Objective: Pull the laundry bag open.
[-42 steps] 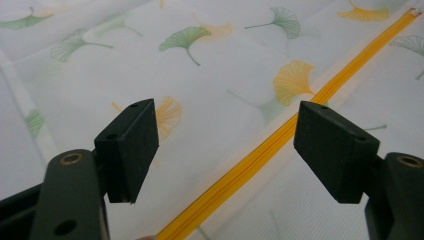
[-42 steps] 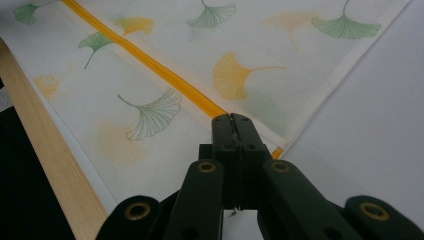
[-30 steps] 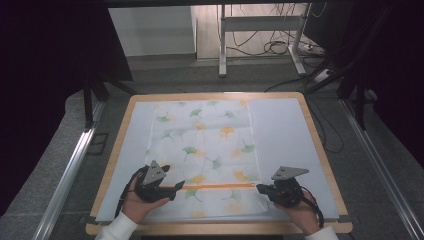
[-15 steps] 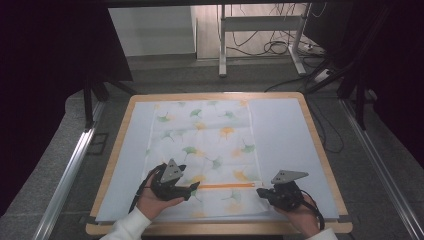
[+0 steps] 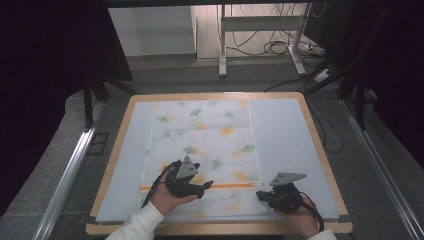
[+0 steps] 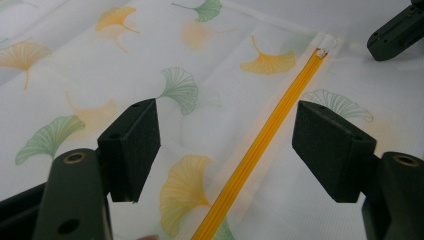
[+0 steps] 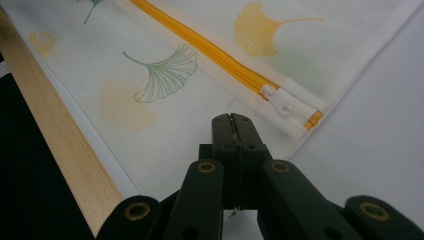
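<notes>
Where jaws gape, zipper [image 6: 260,145] between.

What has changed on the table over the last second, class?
The left tool has moved rightward along the orange zipper of the leaf-print bag, jaws open astride it. The right tool has stayed shut at the bag's right edge; the bag has not shifted.

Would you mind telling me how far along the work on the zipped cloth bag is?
Done: the bag lies flat on the table, and the right gripper is shut, apparently pinching its edge near the zip pull. In hand: the left gripper is open over the orange zip. Left: the zip looks closed, probably still to be opened.
</notes>
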### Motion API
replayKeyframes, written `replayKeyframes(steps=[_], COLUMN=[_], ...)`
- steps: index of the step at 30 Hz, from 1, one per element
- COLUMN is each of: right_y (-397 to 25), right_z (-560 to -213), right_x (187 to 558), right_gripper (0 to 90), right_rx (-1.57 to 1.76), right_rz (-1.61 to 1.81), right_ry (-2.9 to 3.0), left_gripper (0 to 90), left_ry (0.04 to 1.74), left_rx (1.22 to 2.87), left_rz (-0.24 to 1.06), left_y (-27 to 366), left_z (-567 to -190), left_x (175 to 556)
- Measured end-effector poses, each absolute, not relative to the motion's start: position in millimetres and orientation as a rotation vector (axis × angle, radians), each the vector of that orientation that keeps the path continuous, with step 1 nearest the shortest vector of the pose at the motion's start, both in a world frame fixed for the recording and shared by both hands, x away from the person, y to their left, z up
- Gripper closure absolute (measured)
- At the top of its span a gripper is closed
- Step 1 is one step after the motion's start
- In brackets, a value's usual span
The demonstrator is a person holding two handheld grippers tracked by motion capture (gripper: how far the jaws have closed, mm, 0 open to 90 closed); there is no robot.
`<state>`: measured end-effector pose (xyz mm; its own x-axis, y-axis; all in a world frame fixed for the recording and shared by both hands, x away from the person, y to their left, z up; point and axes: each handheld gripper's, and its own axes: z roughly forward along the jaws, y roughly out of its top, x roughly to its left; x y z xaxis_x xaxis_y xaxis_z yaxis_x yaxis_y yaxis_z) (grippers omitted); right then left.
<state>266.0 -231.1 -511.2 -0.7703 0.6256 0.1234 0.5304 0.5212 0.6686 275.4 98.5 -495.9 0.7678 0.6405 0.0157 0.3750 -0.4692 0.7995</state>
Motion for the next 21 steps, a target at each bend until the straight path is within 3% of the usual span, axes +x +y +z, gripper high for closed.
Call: replayKeyframes(steps=[21], right_y=[-226], right_z=[-518], right_x=[264], right_gripper=[89.0], right_rx=[1.012], right_rz=[1.039], right_ry=[2.664], left_gripper=[27.5], left_ry=[0.722], left_rx=[2.125], left_rz=[0.347], left_y=[65], left_z=[-498], left_x=[287])
